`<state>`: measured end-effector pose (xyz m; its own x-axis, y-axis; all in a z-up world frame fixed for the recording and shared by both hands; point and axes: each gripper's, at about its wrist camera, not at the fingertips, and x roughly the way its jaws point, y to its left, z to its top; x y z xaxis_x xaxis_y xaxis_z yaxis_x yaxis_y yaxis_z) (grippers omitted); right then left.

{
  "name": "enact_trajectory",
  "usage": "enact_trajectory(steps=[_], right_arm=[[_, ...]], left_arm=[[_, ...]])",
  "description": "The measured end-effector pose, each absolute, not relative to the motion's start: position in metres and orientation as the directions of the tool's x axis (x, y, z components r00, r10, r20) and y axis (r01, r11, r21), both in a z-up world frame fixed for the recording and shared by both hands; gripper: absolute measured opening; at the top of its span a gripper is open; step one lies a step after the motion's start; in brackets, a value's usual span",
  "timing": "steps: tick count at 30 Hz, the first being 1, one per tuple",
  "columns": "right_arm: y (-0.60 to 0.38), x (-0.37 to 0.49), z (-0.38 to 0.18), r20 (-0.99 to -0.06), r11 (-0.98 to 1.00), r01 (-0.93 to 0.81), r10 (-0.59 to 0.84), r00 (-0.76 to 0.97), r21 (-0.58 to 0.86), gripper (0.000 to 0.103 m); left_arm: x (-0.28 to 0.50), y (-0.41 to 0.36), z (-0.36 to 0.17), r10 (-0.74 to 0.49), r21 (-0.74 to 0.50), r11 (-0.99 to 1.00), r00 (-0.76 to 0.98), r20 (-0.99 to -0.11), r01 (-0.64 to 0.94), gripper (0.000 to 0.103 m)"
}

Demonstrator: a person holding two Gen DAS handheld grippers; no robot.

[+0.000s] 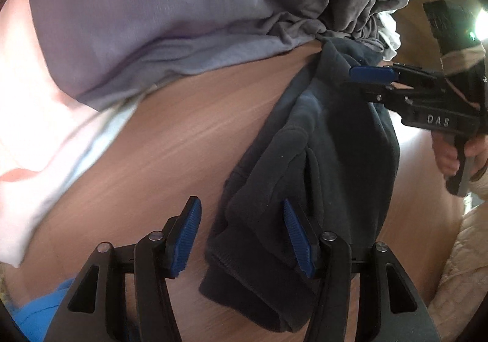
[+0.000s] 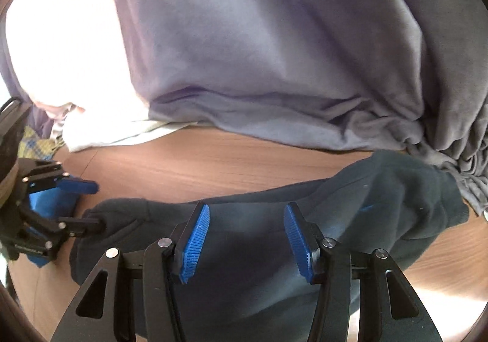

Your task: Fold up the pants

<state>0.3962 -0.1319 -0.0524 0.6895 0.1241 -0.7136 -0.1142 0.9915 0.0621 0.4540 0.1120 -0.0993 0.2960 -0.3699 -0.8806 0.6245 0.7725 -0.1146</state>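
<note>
Already the dark pants (image 2: 262,220) lie bunched in a long, thick strip on the wooden table (image 1: 158,140), just in front of a heap of grey cloth (image 2: 274,52); they look doubled over, though the layers cannot be counted. Both tools are released: the left gripper (image 1: 242,238) stands with jaws apart over one end of the strip, the right gripper (image 2: 247,241) with jaws apart above its middle, neither pinching fabric. By my judgement a lengthwise fold is done, and shortening and smoothing remain.

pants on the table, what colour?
Dark charcoal, nearly black, the pants show best in the right wrist view.
</note>
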Motion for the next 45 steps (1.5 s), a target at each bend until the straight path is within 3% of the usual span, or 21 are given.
enact_trajectory(steps=[8, 12, 16, 21, 27, 32, 38, 45], right_arm=[[-0.117, 0.4, -0.06, -0.732, 0.987, -0.147, 0.145, 0.666, 0.062, 0.052], [-0.114, 0.399, -0.061, -0.731, 0.984, -0.163, 0.162, 0.663, 0.071, 0.052], [-0.115, 0.399, -0.059, -0.724, 0.983, -0.166, 0.171, 0.669, 0.079, 0.052], [-0.119, 0.402, -0.061, -0.719, 0.986, -0.15, 0.157, 0.677, 0.075, 0.052], [-0.129, 0.398, -0.058, -0.709, 0.992, -0.113, 0.122, 0.695, 0.059, 0.052], [-0.146, 0.381, -0.047, -0.672, 0.996, -0.067, 0.086, 0.736, 0.055, 0.052], [-0.18, 0.356, -0.023, -0.615, 0.994, -0.066, 0.107, 0.781, 0.089, 0.052], [-0.238, 0.329, 0.0, -0.568, 0.994, -0.06, 0.101, 0.817, 0.09, 0.052]], left_arm=[[0.453, 0.121, -0.11, -0.412, -0.219, 0.797, 0.242, -0.878, 0.562, 0.025], [0.435, 0.125, -0.085, -0.416, -0.216, 0.834, 0.32, -0.851, 0.508, 0.021], [0.419, 0.131, -0.067, -0.331, -0.163, 0.904, 0.403, -0.853, 0.396, 0.021], [0.426, 0.141, -0.089, -0.217, -0.112, 0.954, 0.383, -0.898, 0.278, 0.021], [0.427, 0.131, -0.095, -0.158, -0.043, 0.956, 0.386, -0.909, 0.291, 0.03], [0.41, 0.115, -0.063, -0.054, 0.117, 0.952, 0.533, -0.844, 0.282, 0.058], [0.376, 0.068, -0.027, -0.082, 0.136, 0.945, 0.62, -0.781, 0.296, 0.059], [0.353, 0.006, -0.022, -0.092, 0.097, 0.968, 0.687, -0.72, 0.231, 0.06]])
